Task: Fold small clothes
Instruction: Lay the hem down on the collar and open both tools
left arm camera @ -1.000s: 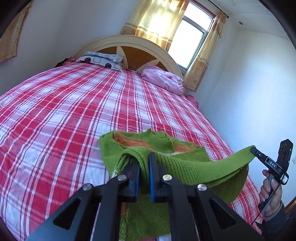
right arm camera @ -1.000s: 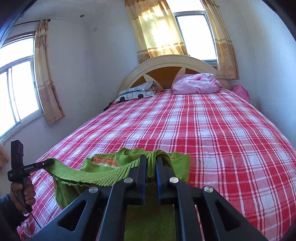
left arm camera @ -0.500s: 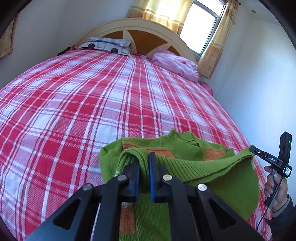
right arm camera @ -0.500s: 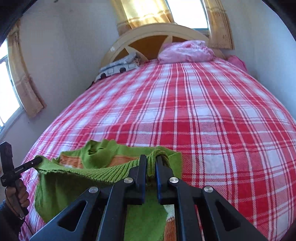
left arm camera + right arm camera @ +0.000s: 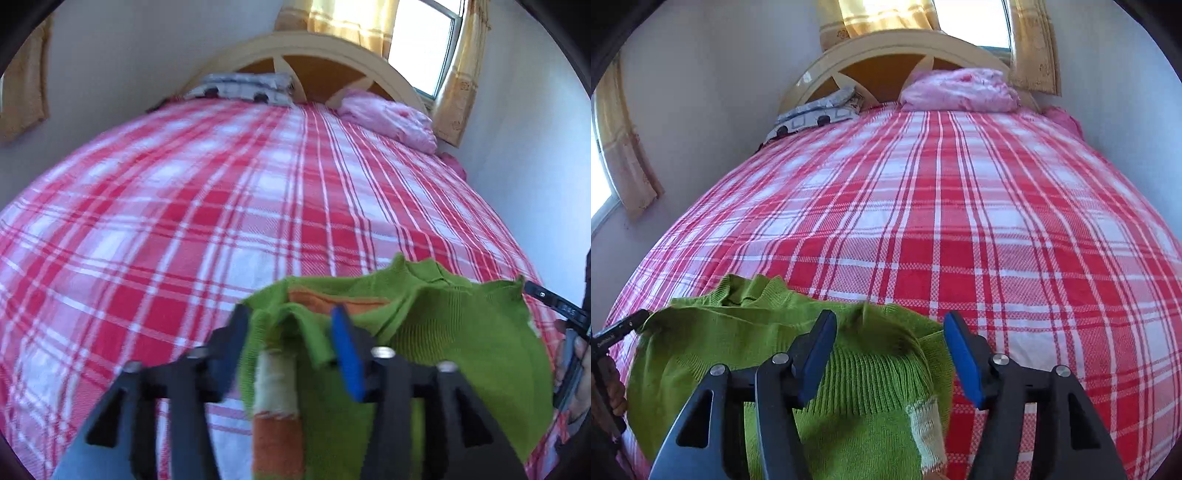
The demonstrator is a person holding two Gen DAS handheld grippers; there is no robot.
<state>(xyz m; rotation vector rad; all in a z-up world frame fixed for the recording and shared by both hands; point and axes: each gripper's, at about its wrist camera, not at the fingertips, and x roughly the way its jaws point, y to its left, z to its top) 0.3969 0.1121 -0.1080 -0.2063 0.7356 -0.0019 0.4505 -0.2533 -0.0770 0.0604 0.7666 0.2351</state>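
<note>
A small green knit sweater (image 5: 461,332) with orange and white stripes lies folded over on the near end of the red plaid bed (image 5: 221,221). My left gripper (image 5: 290,328) is open, its jaws spread on either side of the sweater's folded edge. My right gripper (image 5: 890,332) is open too, above the sweater's ribbed hem (image 5: 860,373). In the right wrist view the sweater (image 5: 713,332) spreads to the left, where the tip of the left gripper (image 5: 624,325) shows. The right gripper's tip (image 5: 554,302) shows at the right edge of the left wrist view.
A patterned pillow (image 5: 816,112) and a pink bundle of bedding (image 5: 960,90) lie at the cream headboard (image 5: 886,48). Walls close in on both sides, with curtained windows (image 5: 1030,44). The plaid sheet stretches far ahead of the sweater.
Both grippers have opened and let go of the sweater's edge. The lifted half has come down onto the rest of the sweater, and both cameras have tipped down toward the bed.
</note>
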